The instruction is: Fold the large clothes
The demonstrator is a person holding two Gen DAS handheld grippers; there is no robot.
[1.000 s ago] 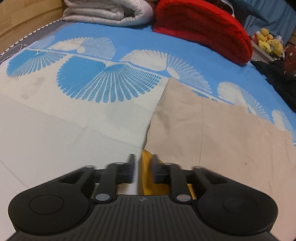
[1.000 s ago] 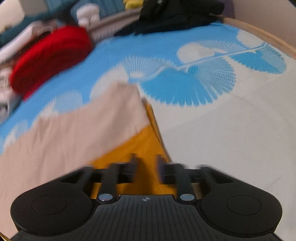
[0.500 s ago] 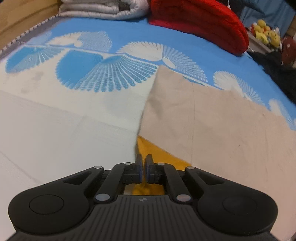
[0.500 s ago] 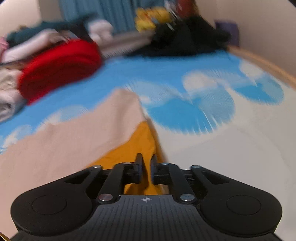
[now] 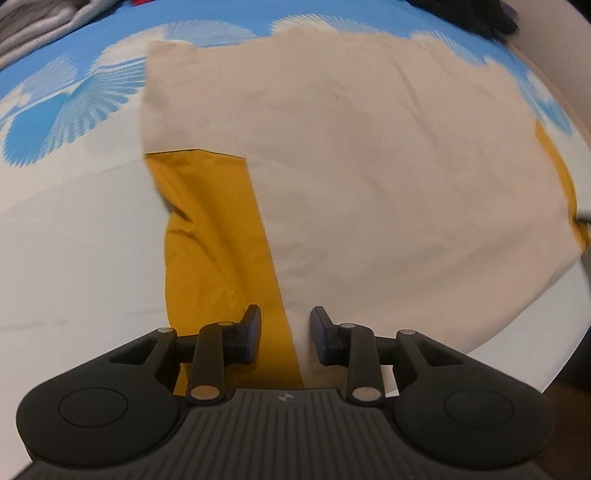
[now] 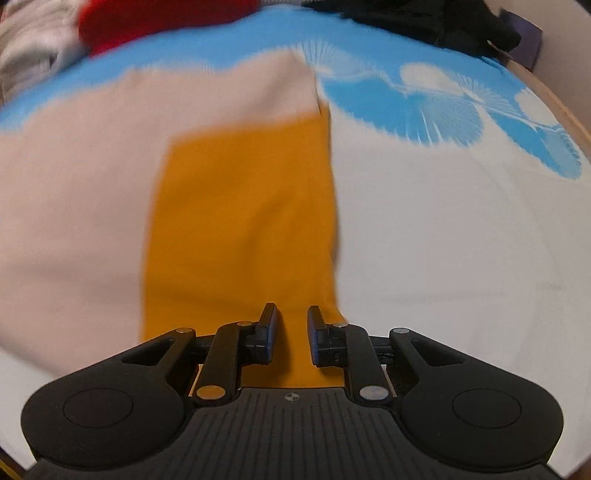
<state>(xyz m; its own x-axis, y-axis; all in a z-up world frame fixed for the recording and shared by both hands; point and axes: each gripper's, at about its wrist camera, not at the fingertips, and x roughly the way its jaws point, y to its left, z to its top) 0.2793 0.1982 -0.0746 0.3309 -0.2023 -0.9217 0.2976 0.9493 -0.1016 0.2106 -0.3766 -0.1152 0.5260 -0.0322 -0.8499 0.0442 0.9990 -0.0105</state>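
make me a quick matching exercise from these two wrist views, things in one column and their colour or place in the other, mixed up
Things:
1. large flat cloth panel
2. narrow cloth strip beside the panel
3. knitted bundle at the far edge of the bed
4. fan-patterned bed sheet

Colours or places:
A. mustard yellow, under the right tongs
B. red
C. blue and white, beneath everything
D. pale beige

Pairs: 1-D, 2-A, 3-B, 4-C

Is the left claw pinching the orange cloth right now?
Apart. In the left wrist view the left gripper has just opened; its fingers stand clear of the orange cloth.
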